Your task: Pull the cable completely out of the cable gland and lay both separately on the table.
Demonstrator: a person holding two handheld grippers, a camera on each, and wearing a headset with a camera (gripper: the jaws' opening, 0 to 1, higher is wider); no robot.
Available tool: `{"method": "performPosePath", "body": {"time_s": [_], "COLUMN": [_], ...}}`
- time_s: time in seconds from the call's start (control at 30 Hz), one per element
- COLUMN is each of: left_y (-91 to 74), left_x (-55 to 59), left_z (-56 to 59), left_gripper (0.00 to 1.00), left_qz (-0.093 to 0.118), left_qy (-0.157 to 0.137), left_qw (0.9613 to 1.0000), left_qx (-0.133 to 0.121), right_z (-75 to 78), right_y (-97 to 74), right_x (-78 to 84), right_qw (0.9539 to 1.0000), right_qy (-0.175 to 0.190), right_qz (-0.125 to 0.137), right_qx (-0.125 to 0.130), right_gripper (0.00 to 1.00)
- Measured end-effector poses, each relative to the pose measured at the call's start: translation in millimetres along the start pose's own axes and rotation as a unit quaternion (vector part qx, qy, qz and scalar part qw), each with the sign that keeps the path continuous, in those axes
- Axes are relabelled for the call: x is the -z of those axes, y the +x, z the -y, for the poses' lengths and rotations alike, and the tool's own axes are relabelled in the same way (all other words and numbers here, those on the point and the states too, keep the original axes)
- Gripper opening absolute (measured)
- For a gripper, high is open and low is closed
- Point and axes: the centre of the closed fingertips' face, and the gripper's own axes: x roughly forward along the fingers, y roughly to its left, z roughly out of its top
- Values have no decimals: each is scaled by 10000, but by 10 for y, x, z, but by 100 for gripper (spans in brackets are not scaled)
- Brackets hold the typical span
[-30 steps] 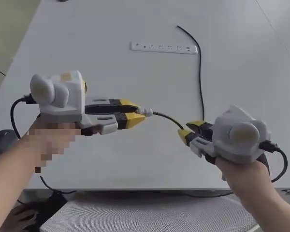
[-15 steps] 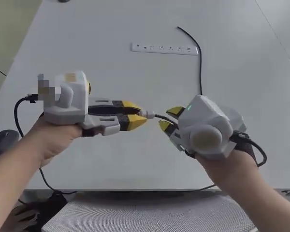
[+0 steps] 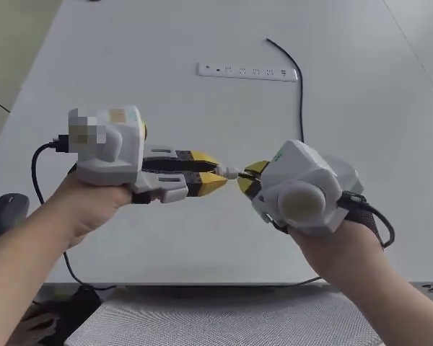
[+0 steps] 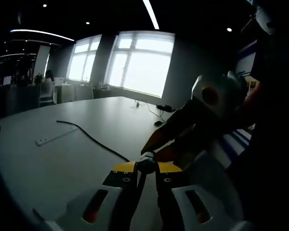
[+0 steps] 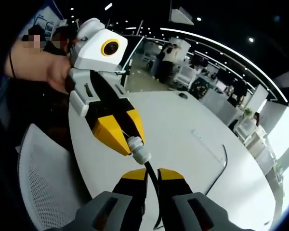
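Two tools meet above a white office worktop (image 3: pixel 130 79): the left tool (image 3: pixel 215 178) clamped on the one cable gland (image 3: pixel 226 172), the right tool (image 3: pixel 250 177) clamped on the one black cable (image 5: pixel 152 177) just beside it, much nearer than a second ago, one power strip (image 3: pixel 247 71) lying beyond.

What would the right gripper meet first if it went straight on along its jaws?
Likely the white cable gland, just ahead of the right gripper, then the left gripper holding it.
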Motion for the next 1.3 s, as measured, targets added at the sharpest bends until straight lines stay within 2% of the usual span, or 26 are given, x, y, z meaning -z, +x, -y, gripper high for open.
{"method": "performPosePath", "body": {"time_s": [0.27,0.53,0.67,1.03,1.3], "left_y": [10,17,-3,23,14], "left_x": [-30,-40,-51,-48,-46], "left_z": [-18,-49,-90,-91,-85], "left_gripper": [15,15,15,15,15], "left_qz": [22,13,48,15,9], "left_qy": [26,29,-23,0,-3], "left_qw": [10000,10000,10000,10000,10000], "left_qx": [21,38,17,52,37], "right_z": [53,54,102,203,272], "right_y": [19,43,51,60,72], "right_x": [10,13,111,346,578], "right_qw": [9998,9997,9994,9966,9906], "right_qy": [188,224,338,792,1313], "right_qz": [7,32,-59,-178,-343], "right_qx": [13,-12,25,117,192], "right_gripper": [2,0,0,0,0]}}
